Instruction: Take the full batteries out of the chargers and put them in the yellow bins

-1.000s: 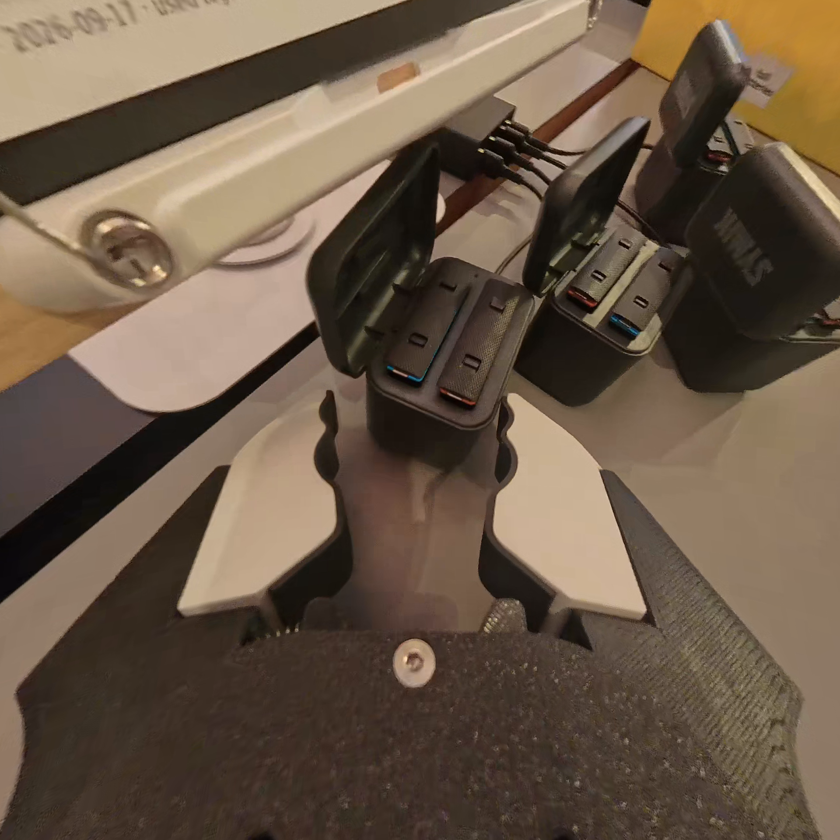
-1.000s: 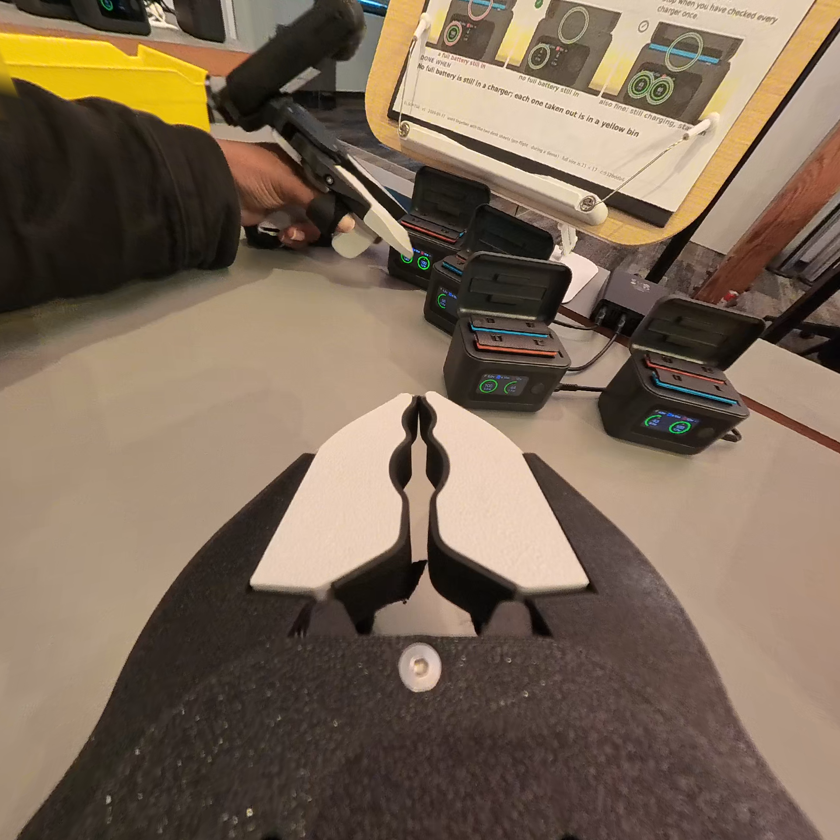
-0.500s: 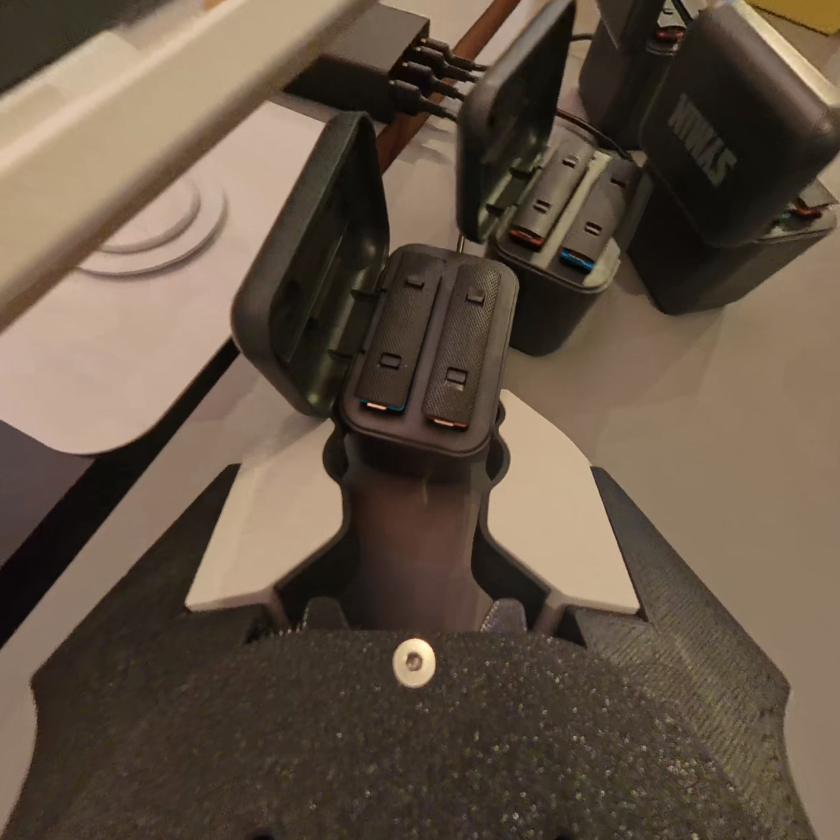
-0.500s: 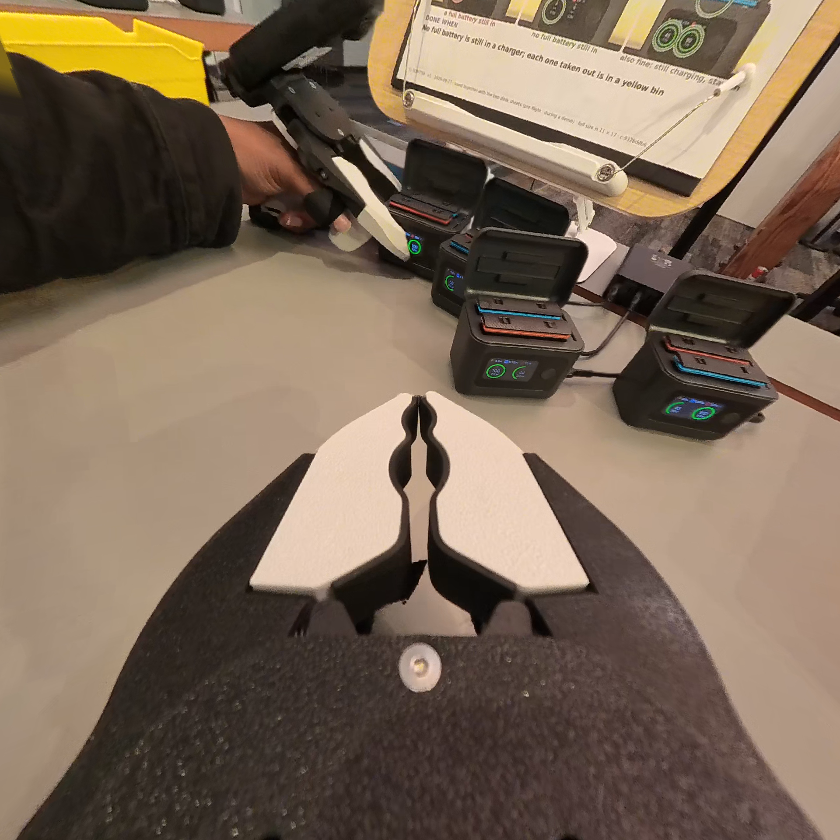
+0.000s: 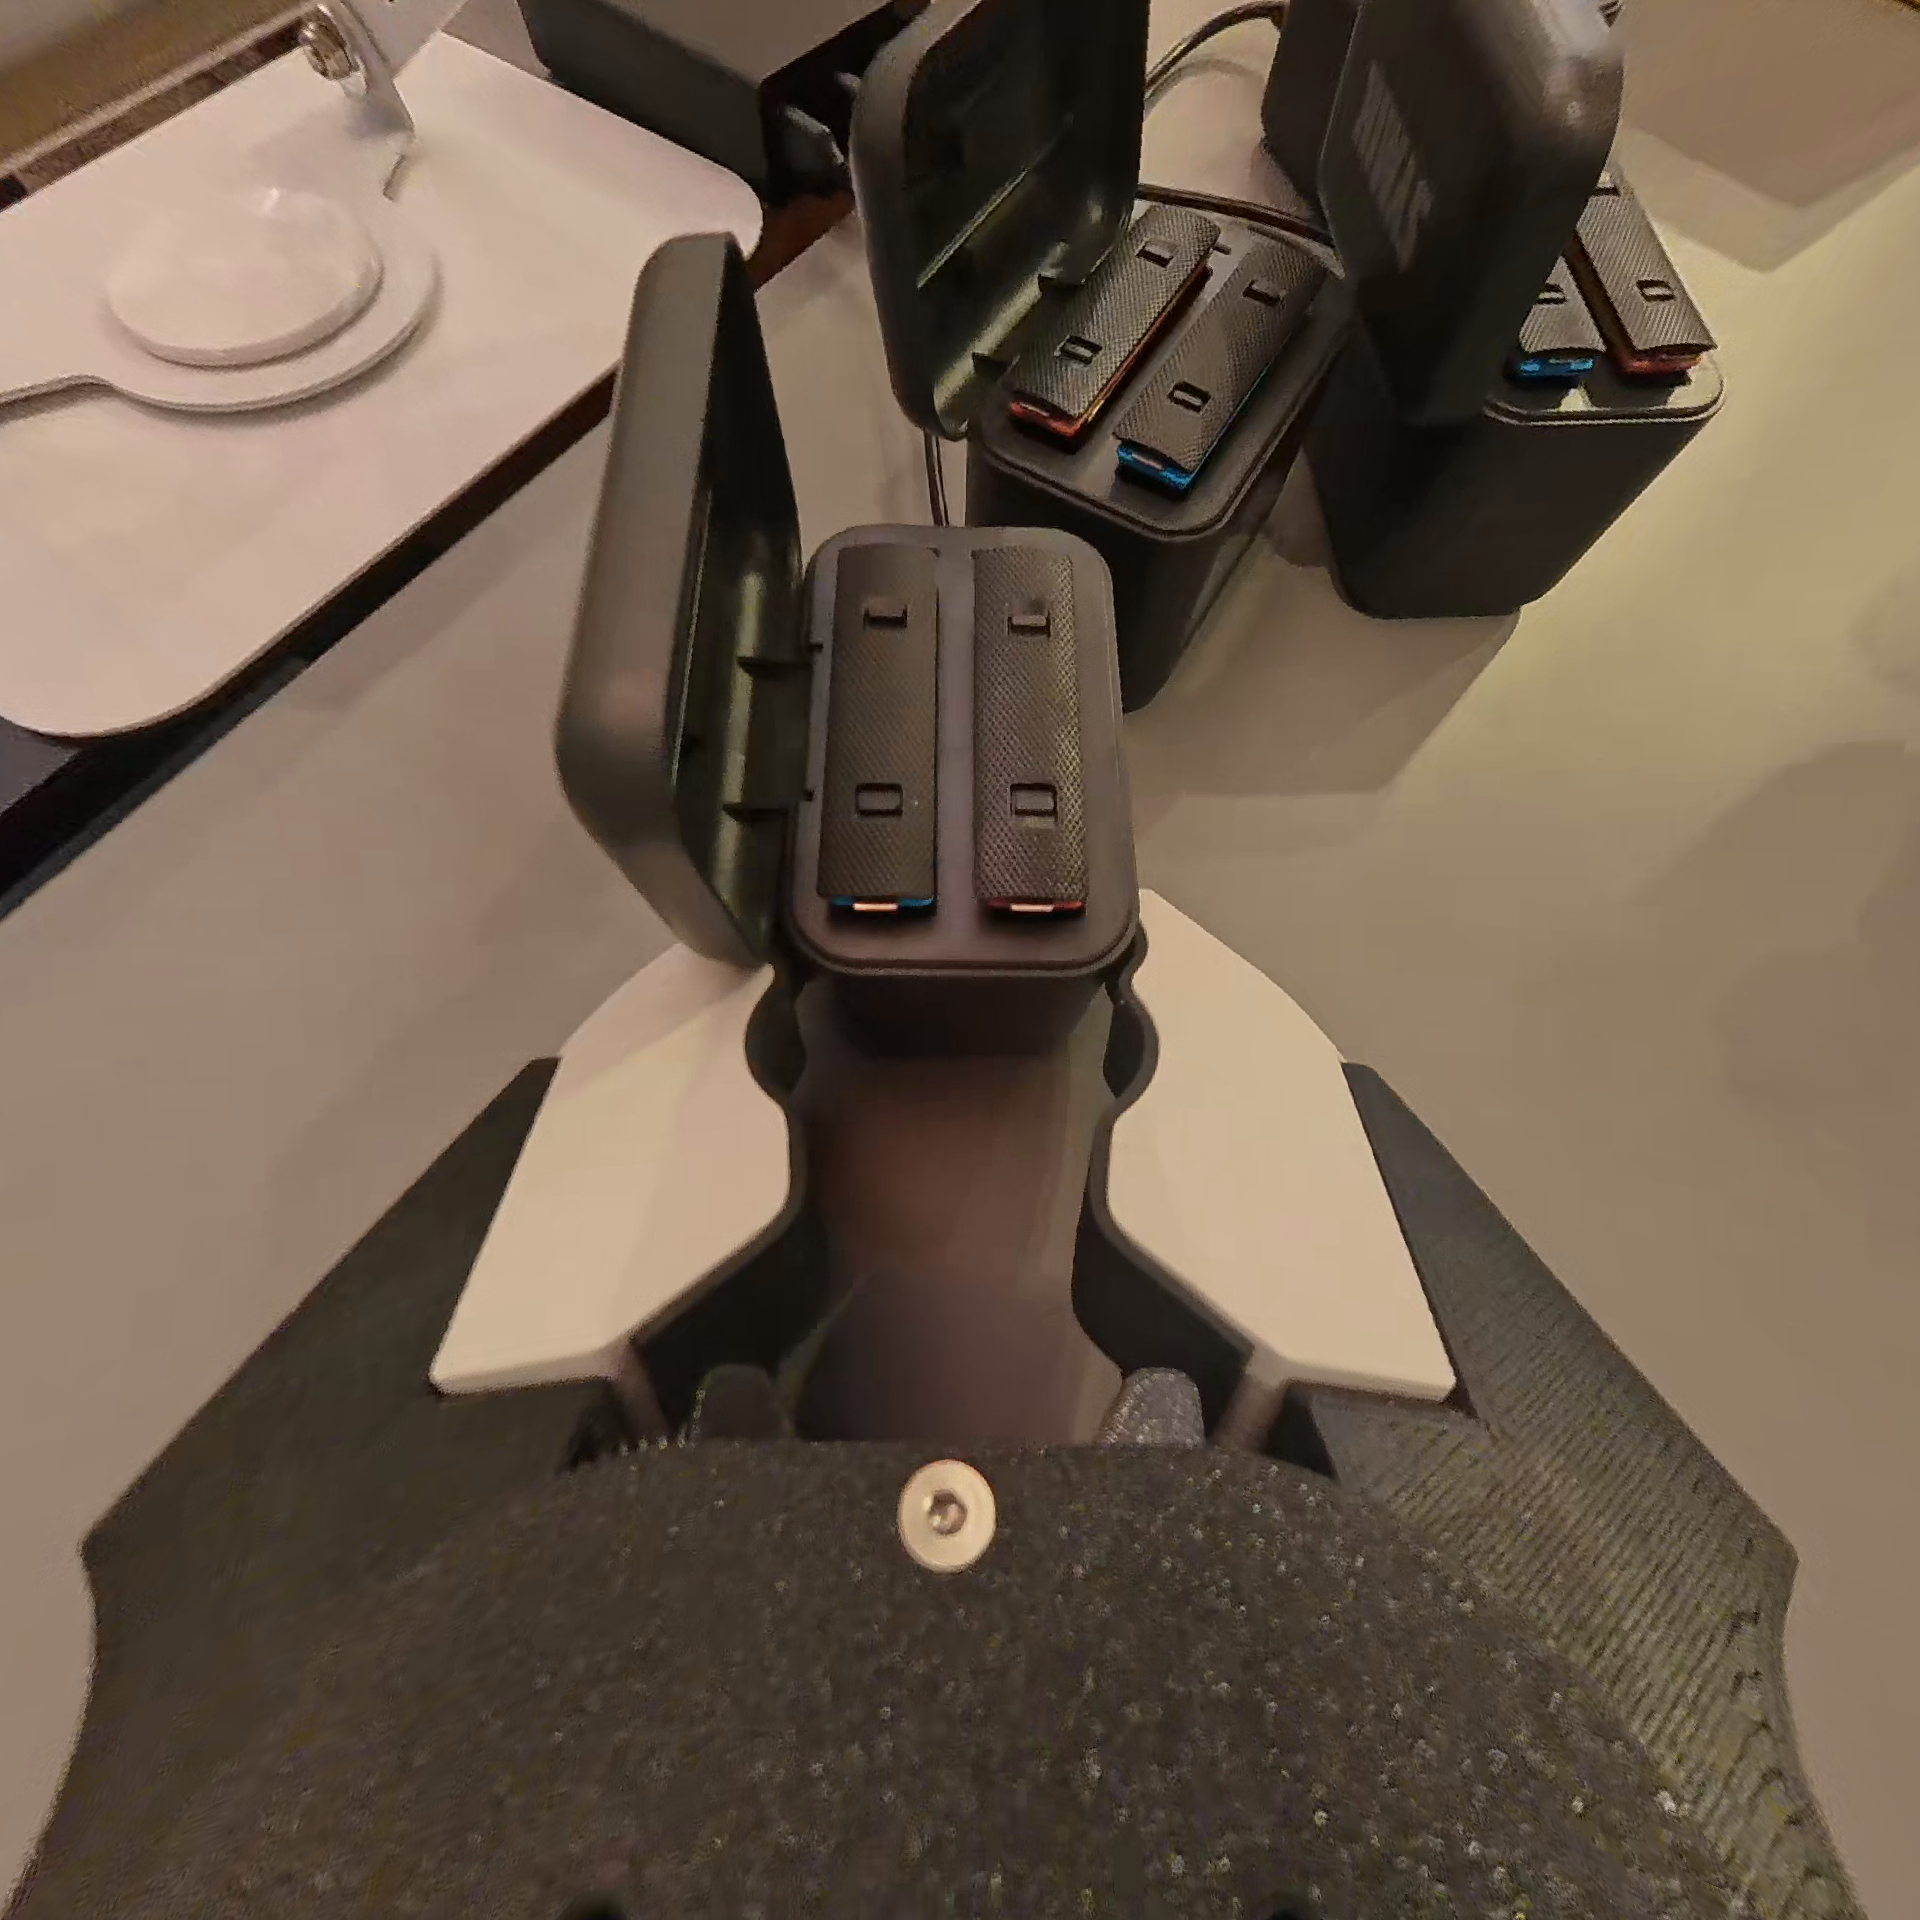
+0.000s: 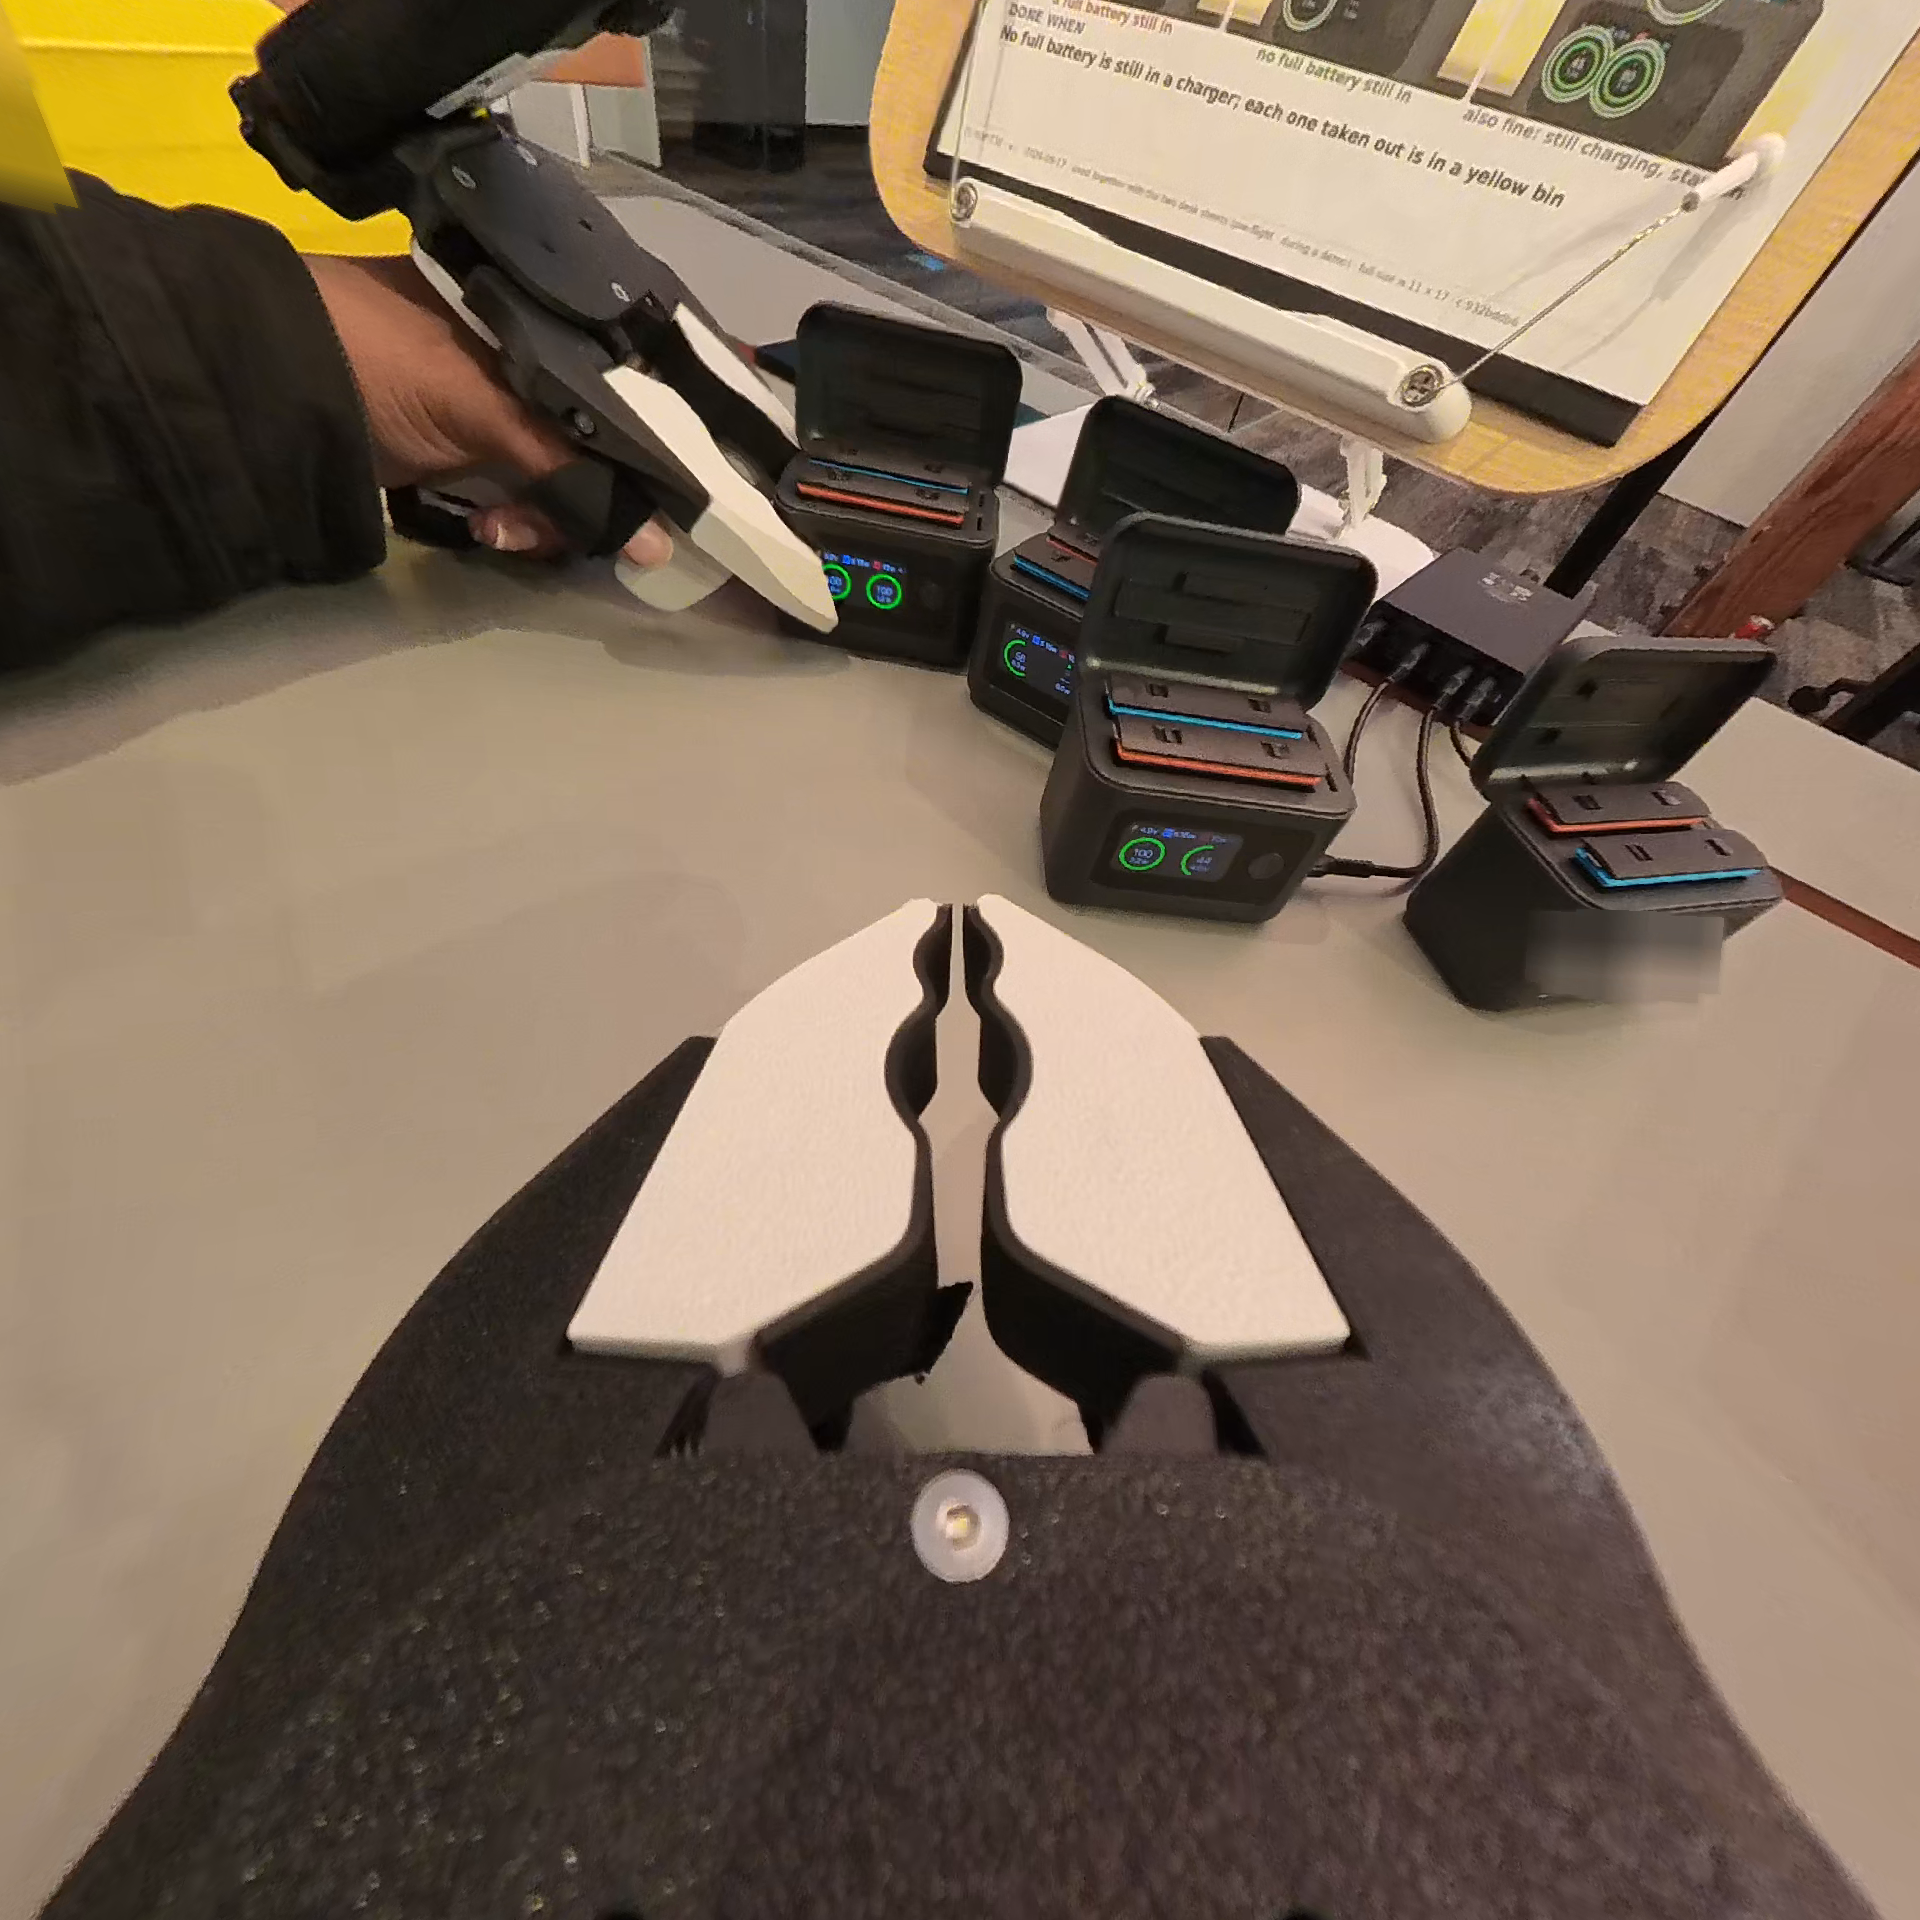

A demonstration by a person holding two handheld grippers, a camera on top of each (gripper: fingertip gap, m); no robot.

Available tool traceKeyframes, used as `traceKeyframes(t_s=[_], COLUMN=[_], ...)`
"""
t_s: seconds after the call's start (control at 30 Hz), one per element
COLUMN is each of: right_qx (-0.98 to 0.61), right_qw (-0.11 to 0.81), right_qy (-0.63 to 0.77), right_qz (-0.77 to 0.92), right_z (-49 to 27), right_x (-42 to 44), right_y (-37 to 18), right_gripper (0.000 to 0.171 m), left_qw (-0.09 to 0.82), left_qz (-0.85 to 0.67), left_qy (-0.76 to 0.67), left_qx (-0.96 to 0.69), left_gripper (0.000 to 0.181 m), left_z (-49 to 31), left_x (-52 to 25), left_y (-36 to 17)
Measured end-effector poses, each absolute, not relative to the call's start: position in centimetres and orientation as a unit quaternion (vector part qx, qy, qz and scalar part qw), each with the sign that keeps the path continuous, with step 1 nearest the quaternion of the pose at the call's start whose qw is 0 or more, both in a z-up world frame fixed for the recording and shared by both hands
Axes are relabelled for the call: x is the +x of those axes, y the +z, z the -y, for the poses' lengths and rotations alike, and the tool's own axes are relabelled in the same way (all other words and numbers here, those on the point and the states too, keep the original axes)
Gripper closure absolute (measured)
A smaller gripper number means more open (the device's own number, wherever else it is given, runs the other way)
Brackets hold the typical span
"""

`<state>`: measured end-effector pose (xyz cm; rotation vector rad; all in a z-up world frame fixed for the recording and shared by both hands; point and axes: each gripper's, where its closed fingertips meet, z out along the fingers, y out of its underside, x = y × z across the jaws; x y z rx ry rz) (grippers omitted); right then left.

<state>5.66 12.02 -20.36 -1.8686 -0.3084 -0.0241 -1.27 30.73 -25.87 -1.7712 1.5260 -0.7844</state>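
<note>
Nothing pulled yet as far as I can see: four chargers on the grey table (image 6: 416, 935), lids up, each with two batteries seated. Left gripper (image 5: 951, 997) is spread wide, a finger on either side of the nearest charger (image 5: 961, 748); can't tell if it's touching the body. Its blue-tabbed battery (image 5: 881, 727) and red-tabbed battery (image 5: 1027, 727) sit flush in their slots. Right gripper (image 6: 958, 914) is pinched nearly closed on nothing, parked over bare table, well apart from the row. So I'd judge the task is at step one: all extractions and all drops into the yellow bin (image 6: 156, 125) remain. View differences: the right wrist view shows the front screens with green rings, e.g. on the middle charger (image 6: 1195, 790), which the left view can't see since it looks down on the tops. It also shows the bin behind the hand (image 6: 447, 416) and the instruction board (image 6: 1403, 156). The left view gives slot alignment only.
</note>
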Motion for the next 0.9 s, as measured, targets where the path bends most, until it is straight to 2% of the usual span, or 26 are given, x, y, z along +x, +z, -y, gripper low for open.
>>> traceKeyframes(t_s=[0.23,0.53,0.9], right_qx=[-0.807,-0.812,-0.818], right_qw=[0.571,0.561,0.552], right_qy=[-0.009,0.056,0.051], right_qz=[0.147,0.152,0.151], right_z=[-12.6,-17.0,-18.4], right_x=[5.1,2.0,1.4], right_y=[-20.8,-18.7,-19.8], right_gripper=[0.164,0.141,0.140], left_qw=[0.349,0.362,0.365], left_qz=[-0.552,-0.544,-0.543], left_qy=[-0.290,-0.277,-0.273], left_qx=[-0.700,-0.705,-0.705], left_gripper=[0.124,0.124,0.126], left_z=[-30.0,-30.3,-30.3], left_x=[-1.0,-1.3,-1.1], left_y=[-25.8,-25.8,-25.7])
